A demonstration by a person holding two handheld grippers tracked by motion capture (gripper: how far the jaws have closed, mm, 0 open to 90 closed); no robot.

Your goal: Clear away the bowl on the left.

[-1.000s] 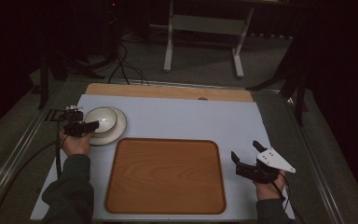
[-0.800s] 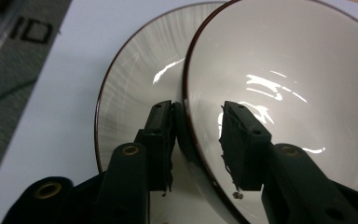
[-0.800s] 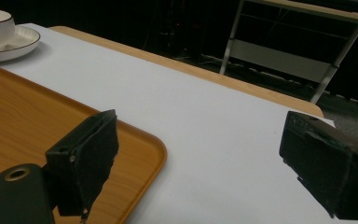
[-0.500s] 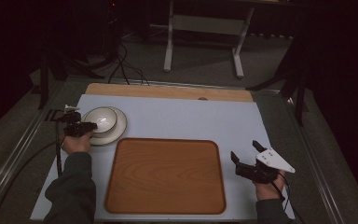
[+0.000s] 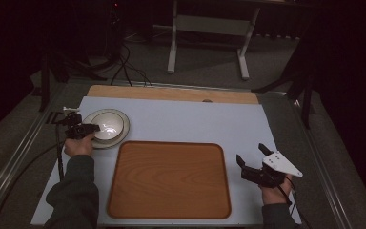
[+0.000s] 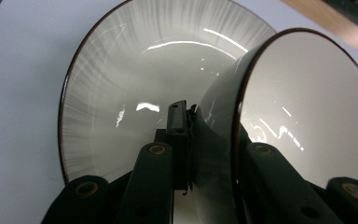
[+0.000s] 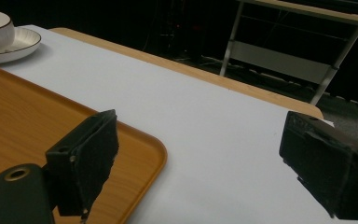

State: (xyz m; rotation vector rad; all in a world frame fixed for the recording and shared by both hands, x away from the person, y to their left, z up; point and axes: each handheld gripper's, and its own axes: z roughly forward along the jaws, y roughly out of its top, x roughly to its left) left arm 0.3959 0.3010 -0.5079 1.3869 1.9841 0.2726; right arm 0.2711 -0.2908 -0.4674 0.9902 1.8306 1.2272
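The left gripper, jaws just closing, pinches the rim of the white bowl on its saucer, at ten o'clock from the wooden tray; right gripper gapes wide at four o'clock, holding nothing

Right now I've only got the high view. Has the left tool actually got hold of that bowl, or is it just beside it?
Observer: It has hold. In the left gripper view the left tool is shut on the bowl, with one jaw inside the wall and one outside. The jaws have just been closing.
Operator: Is the bowl lifted off the plate?
Observer: It doesn't look lifted. Seen side-on in the right gripper view, the bowl sits upright on the plate.
Operator: And the right tool?
Observer: The right tool has its jaws wide open with nothing between them, over the edge of the tray.
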